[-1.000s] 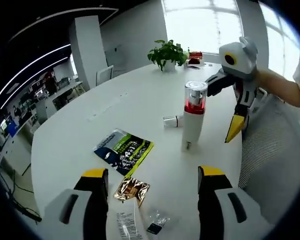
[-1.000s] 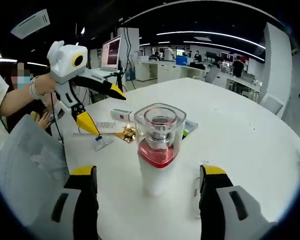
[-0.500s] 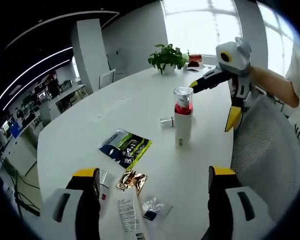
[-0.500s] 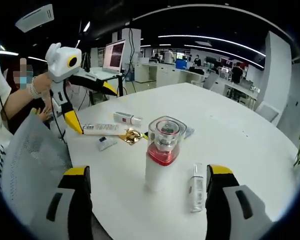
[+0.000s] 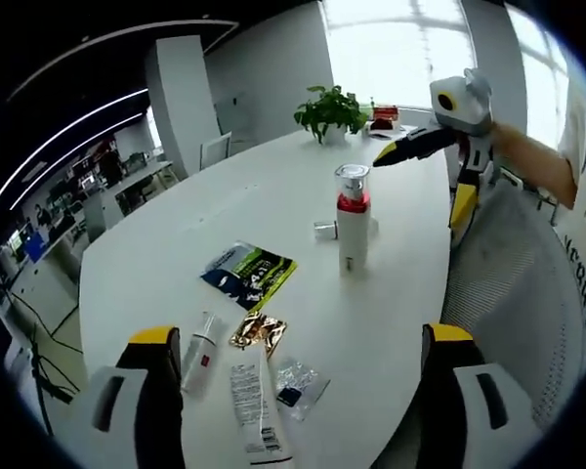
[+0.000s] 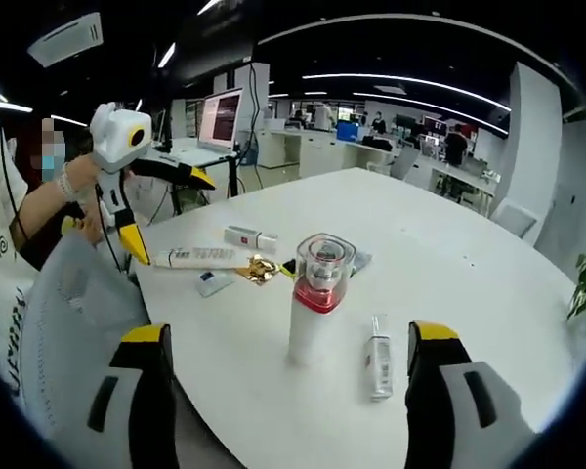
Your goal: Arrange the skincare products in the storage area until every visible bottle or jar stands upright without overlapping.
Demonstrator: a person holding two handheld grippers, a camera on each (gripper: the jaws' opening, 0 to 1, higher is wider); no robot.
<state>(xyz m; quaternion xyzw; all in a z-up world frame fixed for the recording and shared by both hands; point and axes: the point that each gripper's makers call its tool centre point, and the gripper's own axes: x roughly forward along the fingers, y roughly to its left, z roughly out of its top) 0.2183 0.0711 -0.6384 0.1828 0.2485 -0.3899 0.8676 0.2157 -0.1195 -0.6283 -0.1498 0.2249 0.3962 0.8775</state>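
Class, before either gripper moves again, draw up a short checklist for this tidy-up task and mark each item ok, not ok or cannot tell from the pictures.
1. Tall pump bottle stands upright: ok.
2. Small bottle beside it upright: not ok, it lies on its side.
3. White tubes upright: not ok, both lie flat near the sachets.
4. Left gripper open and empty: ok.
5. Right gripper open and empty: ok.
6. Items free of overlap: cannot tell for the cluster by the green packet.
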